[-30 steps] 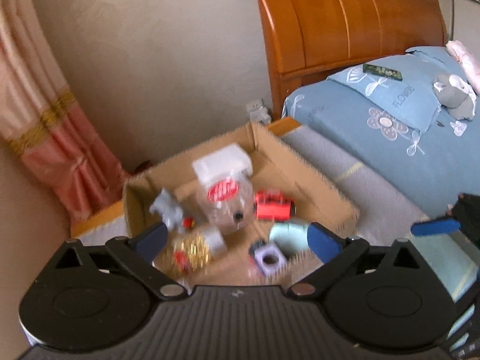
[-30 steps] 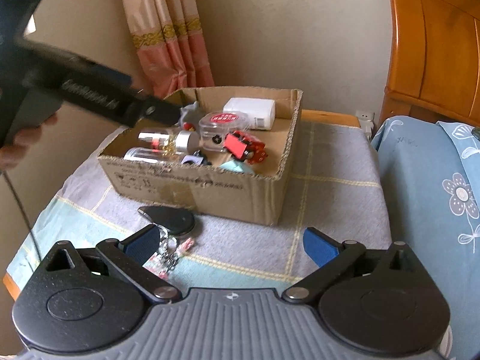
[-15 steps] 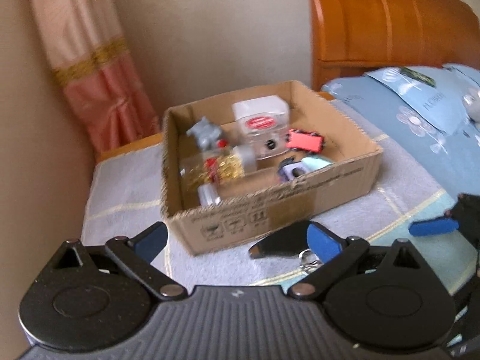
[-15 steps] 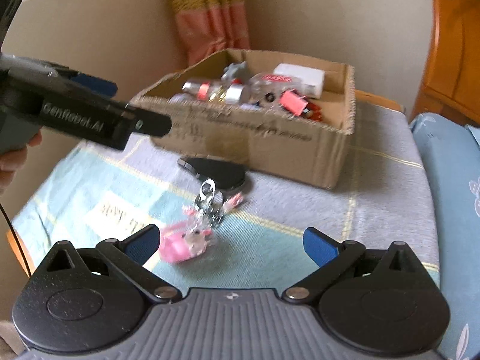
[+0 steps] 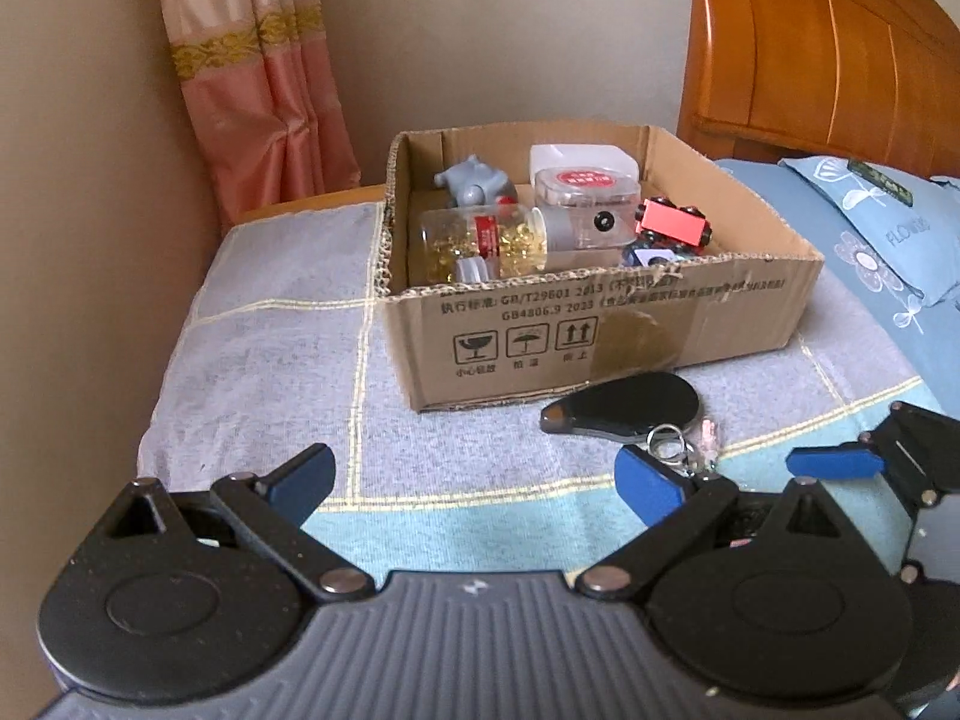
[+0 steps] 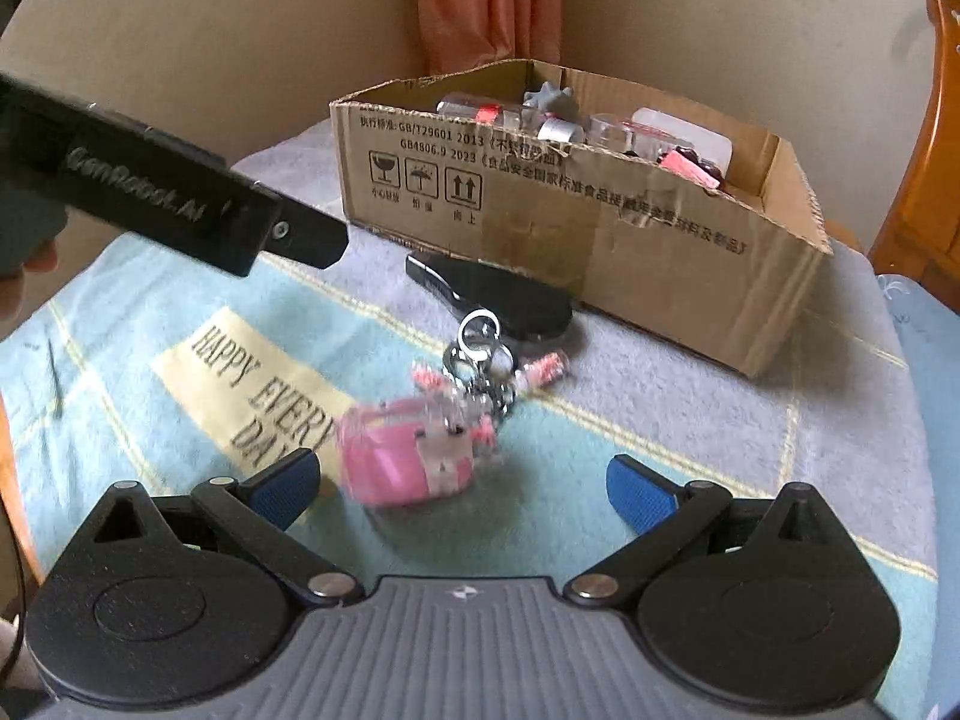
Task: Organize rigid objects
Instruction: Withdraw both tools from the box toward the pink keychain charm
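A cardboard box (image 5: 690,312) (image 6: 600,228) stands on the cloth-covered table. It holds a jar of yellow capsules (image 5: 474,240), a grey toy (image 5: 474,183), a clear tub with a red label (image 5: 585,192), a white box (image 5: 576,156) and a red toy car (image 5: 672,225). In front of the box lies a black key fob (image 5: 630,405) (image 6: 504,294) on a ring with a pink charm (image 6: 408,456). My left gripper (image 5: 474,486) is open, back from the box. My right gripper (image 6: 459,489) is open, just short of the pink charm.
A pink curtain (image 5: 264,90) hangs in the corner. A wooden headboard (image 5: 828,54) and a blue bed (image 5: 870,240) lie to the right. The left gripper's arm (image 6: 150,192) crosses the right wrist view at the left. The cloth (image 5: 270,330) is bare left of the box.
Both grippers have pulled back and lowered from above the box toward the table's front. The right gripper has come closer to the key fob and pink charm.
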### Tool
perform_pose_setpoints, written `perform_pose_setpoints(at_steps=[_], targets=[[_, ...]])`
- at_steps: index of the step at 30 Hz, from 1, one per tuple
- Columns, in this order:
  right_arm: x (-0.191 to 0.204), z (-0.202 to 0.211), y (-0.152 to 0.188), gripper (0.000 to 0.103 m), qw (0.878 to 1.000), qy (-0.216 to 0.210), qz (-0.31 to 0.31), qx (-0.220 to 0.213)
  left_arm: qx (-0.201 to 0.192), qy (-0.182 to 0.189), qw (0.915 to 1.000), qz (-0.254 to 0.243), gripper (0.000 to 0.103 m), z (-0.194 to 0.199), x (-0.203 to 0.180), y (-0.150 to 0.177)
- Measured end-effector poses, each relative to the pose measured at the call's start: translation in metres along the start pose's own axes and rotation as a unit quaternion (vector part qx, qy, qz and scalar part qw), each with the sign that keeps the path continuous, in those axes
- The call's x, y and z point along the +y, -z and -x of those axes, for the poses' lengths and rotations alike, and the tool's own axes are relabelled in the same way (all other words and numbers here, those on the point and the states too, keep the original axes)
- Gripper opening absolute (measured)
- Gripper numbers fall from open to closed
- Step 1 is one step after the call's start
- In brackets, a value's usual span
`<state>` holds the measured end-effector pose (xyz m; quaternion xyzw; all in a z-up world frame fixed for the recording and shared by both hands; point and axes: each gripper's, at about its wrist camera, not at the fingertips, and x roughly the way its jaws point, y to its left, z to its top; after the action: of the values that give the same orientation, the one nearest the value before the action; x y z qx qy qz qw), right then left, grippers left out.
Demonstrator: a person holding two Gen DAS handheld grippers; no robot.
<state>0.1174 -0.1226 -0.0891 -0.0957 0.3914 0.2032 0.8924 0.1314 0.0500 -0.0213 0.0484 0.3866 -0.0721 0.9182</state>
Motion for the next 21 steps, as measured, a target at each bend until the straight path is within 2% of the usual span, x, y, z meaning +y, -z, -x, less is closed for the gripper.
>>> perform_pose_setpoints(at_steps=[13, 21], targets=[[-0.032, -0.006, -0.004, 0.103, 0.996, 0.065, -0.065, -0.021, 0.022, 0.038, 0.999, -0.011, 0.099, -0.03, -0.02, -0.011], [-0.043, 0.001, 0.011, 0.103, 0.995, 0.069, -0.068, -0.035, 0.035, 0.063, 0.9971, -0.022, 0.099, -0.054, -0.049, -0.021]])
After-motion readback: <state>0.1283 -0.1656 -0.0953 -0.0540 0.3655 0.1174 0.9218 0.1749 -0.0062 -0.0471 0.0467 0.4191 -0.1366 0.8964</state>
